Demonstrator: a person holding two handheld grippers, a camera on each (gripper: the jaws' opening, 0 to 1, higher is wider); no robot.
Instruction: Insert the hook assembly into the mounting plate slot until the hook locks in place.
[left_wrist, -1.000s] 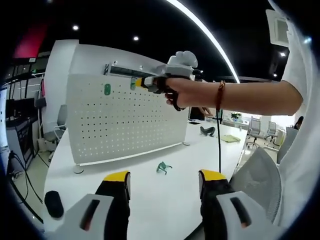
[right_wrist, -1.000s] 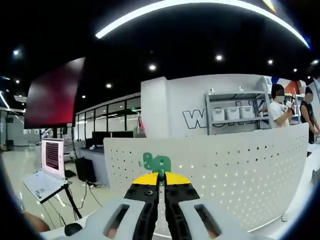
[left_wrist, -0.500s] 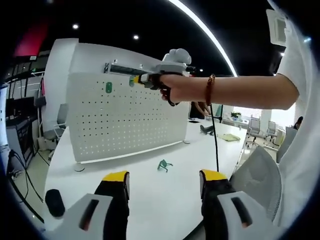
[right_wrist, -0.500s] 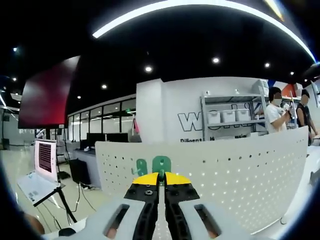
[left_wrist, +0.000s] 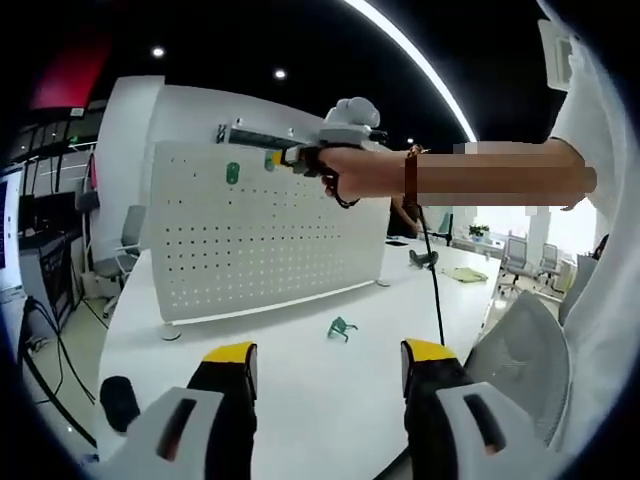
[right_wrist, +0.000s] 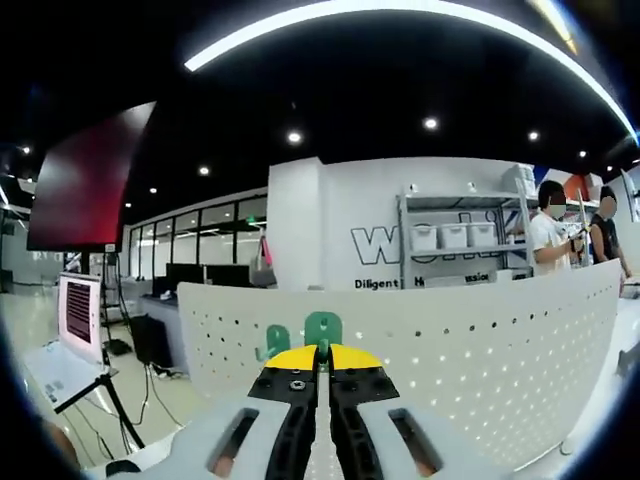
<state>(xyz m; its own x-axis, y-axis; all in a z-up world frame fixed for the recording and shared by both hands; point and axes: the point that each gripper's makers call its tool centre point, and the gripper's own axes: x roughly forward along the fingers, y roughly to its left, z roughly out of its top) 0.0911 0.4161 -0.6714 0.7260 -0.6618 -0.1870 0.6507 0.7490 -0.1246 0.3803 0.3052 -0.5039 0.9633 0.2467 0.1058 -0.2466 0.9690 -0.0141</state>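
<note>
A white perforated mounting plate (left_wrist: 260, 240) stands upright on the white table. One green hook (left_wrist: 232, 172) hangs near its top left. A hand holds my right gripper (left_wrist: 277, 160) against the plate's top edge, just right of that hook. In the right gripper view, my right gripper (right_wrist: 322, 352) is shut on a green hook assembly (right_wrist: 323, 326), pressed at the plate (right_wrist: 460, 330) beside the mounted hook (right_wrist: 277, 341). My left gripper (left_wrist: 331, 360) stands open above the table's near edge, holding nothing. A loose green hook (left_wrist: 342, 328) lies on the table.
A black object (left_wrist: 118, 400) sits at the table's left front corner, and a dark green item (left_wrist: 424, 260) lies far right. Office chairs (left_wrist: 520, 262) stand beyond. Behind the plate are a shelf (right_wrist: 450, 235), people (right_wrist: 548, 240) and a screen on a stand (right_wrist: 78, 310).
My right gripper has lifted the held hook slightly; it now sits higher, beside and right of the mounted hook rather than overlapping it. The left gripper view has shifted a little.
</note>
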